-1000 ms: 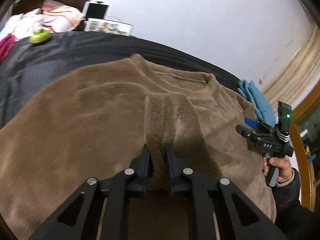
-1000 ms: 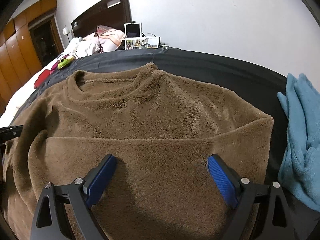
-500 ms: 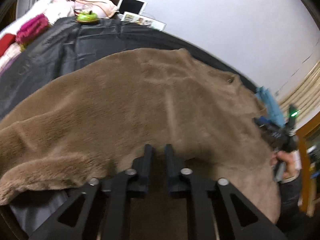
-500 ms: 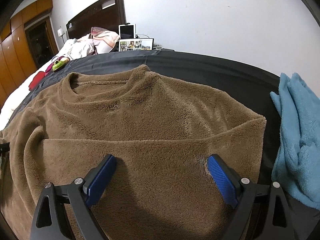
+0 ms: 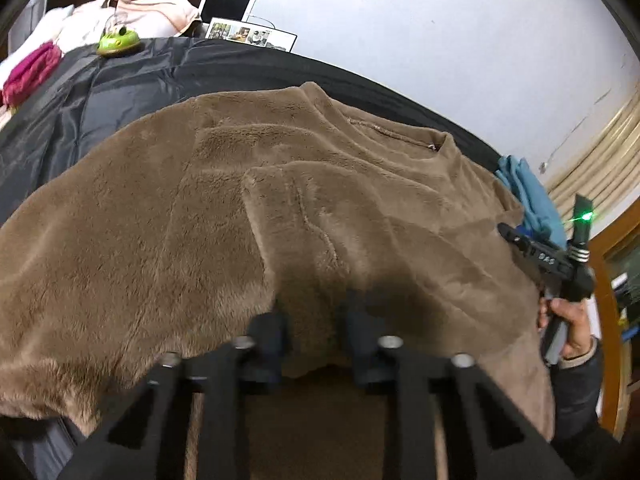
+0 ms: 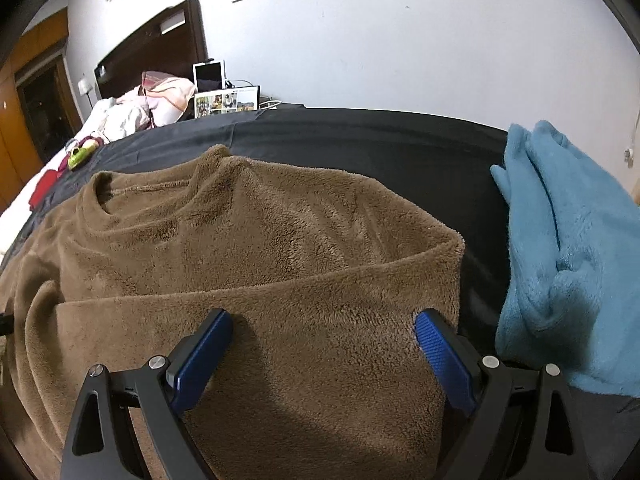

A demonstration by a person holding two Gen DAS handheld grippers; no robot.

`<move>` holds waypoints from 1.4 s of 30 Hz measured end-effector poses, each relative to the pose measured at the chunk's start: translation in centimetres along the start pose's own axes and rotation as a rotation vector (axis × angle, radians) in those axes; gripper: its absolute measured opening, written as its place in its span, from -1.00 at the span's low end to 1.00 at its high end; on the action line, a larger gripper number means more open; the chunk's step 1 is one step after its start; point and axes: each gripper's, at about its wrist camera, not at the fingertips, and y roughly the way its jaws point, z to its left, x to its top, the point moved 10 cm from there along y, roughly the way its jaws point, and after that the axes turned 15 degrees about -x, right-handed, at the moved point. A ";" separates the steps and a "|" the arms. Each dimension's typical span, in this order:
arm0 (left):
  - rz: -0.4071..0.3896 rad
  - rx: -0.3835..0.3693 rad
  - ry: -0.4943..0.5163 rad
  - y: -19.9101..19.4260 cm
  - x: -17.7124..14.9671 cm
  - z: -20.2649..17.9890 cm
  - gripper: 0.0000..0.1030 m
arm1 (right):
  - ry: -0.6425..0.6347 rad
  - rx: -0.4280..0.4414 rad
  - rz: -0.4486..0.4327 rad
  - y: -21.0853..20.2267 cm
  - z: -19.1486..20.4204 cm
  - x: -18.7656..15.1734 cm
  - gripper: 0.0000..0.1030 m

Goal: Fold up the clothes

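A brown fleece sweater (image 6: 256, 264) is lying spread over a dark sheet (image 6: 400, 148) on a bed, its neck opening pointing toward the far wall. One side of it is lying folded over the body, making a straight edge across the front.

The left gripper (image 5: 316, 332) is pinching a fold of the sweater's cloth between its two black fingers (image 5: 272, 340), which are standing close together with the fabric bunched up between them. From that grip the cloth is rising in a ridge toward the collar.

The right gripper (image 6: 320, 344) is hanging just over the folded part of the sweater with its blue pads (image 6: 444, 356) spread wide and nothing between them. In the left wrist view this gripper (image 5: 520, 240) is showing at the sweater's far right edge, held in a hand (image 5: 568, 328).

A blue towel (image 6: 568, 248) is lying on the sheet just right of the sweater. Pillows (image 6: 164, 96), a tablet (image 6: 208, 76) and a small green toy (image 5: 118, 42) are sitting near the headboard (image 6: 152, 52).
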 end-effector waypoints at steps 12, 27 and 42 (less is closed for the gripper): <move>-0.004 0.230 0.147 -4.7 -2.5 0.1 -0.55 | -0.008 -0.010 0.001 -0.2 0.1 -0.3 0.85; -0.024 0.140 -0.054 -1.4 1.0 2.9 0.54 | 0.142 -0.010 -0.117 -3.0 -4.6 2.2 0.85; -0.103 0.135 0.054 0.3 2.2 2.7 0.35 | -0.175 0.007 -0.217 -4.2 -0.9 2.2 0.85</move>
